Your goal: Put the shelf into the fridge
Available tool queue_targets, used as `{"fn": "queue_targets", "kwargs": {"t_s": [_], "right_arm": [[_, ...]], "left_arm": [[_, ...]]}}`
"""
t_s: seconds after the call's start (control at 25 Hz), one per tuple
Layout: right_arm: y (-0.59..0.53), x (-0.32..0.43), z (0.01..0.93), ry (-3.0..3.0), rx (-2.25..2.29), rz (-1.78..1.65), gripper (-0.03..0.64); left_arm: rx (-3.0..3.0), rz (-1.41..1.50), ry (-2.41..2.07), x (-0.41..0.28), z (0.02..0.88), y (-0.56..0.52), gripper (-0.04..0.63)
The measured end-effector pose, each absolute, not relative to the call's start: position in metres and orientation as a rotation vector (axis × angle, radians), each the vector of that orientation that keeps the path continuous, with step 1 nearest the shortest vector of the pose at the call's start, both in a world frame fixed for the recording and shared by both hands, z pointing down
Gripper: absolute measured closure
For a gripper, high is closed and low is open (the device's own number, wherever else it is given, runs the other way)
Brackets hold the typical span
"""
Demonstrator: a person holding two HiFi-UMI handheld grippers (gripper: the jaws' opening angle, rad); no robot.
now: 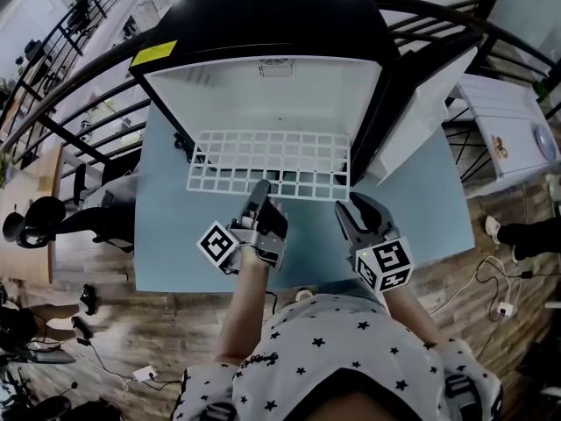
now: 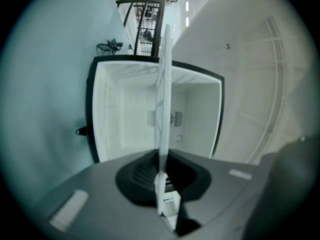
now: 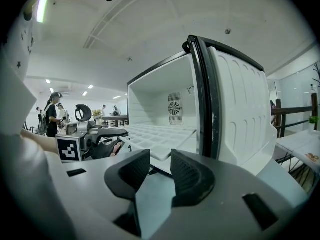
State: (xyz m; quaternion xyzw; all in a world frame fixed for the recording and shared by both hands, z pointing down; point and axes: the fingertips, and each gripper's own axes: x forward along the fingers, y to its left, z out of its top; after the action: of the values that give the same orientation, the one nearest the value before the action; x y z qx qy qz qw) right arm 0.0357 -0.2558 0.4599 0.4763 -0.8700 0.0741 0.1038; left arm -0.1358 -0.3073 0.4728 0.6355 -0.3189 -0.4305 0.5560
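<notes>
A white wire shelf [image 1: 272, 160] lies flat, its far part inside the open white-lined fridge [image 1: 263, 77] and its near edge sticking out over the table. My left gripper [image 1: 260, 189] is shut on that near edge, a little left of its middle. In the left gripper view the shelf [image 2: 163, 99] runs edge-on between the jaws [image 2: 162, 176] towards the fridge's back wall. My right gripper [image 1: 351, 207] hovers just short of the shelf's near right corner, open and holding nothing. From the right gripper view [image 3: 160, 171] the shelf [image 3: 155, 134] lies ahead, with the left gripper [image 3: 100, 139] on it.
The fridge stands on a light blue table [image 1: 175, 235]. Its door [image 1: 421, 112] hangs open at the right, close beside my right gripper. Black railings run behind, and a white cabinet [image 1: 508, 139] stands at the far right. People and office chairs show in the background at the left.
</notes>
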Motion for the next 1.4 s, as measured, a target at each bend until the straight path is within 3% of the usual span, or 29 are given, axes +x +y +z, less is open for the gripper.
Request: {"fn": "queue_targets", "kwargs": {"t_s": [1.4], "right_arm": [[-0.285,0.048,0.463,-2.586,1.424,0.268,0.491]], "left_arm": [[1.505,-0.986,-0.807,-0.126,0.473,-0.349,0.561]]}}
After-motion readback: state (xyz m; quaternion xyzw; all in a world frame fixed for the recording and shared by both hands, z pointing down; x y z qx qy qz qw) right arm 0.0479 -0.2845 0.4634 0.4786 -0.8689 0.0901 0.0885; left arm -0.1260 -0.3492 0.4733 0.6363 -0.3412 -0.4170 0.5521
